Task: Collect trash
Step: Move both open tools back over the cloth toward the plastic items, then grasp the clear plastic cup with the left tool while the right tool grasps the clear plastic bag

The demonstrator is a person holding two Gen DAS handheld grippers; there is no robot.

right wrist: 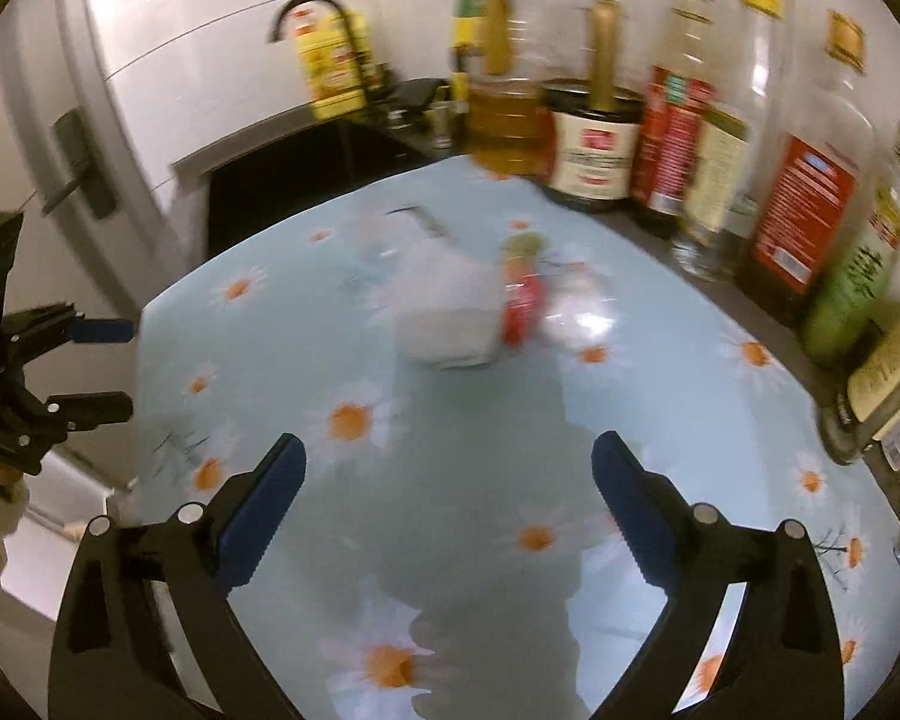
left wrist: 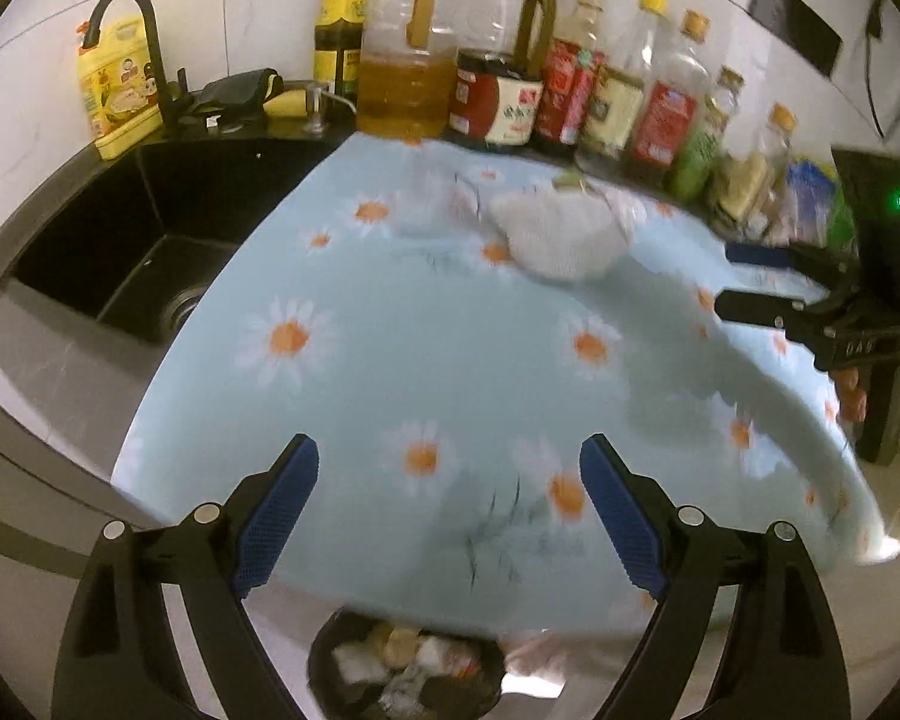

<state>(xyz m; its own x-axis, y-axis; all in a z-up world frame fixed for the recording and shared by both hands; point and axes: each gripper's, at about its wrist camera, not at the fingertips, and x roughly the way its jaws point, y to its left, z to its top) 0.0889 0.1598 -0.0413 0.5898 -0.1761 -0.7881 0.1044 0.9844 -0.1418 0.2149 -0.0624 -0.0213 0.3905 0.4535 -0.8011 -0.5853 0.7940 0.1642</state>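
Note:
A crumpled white tissue [left wrist: 561, 234] lies on the daisy-print tablecloth [left wrist: 450, 330] toward the back. In the right wrist view the white tissue [right wrist: 447, 324] has a red wrapper [right wrist: 522, 306] and a clear plastic scrap [right wrist: 576, 312] beside it. My left gripper [left wrist: 450, 456] hangs open over the cloth's near edge, nothing between its blue pads. Below it on the floor stands a black bin [left wrist: 405, 666] with trash inside. My right gripper [right wrist: 449, 456] is open and empty over the cloth; it also shows at the right edge of the left view, right gripper [left wrist: 729, 279].
A row of oil and sauce bottles [left wrist: 498, 90] lines the back wall. A black sink [left wrist: 120, 252] with a black faucet [left wrist: 144, 42] lies left of the cloth. A dark appliance [left wrist: 882, 276] stands at the right. The left gripper [right wrist: 105, 366] shows at the right view's left edge.

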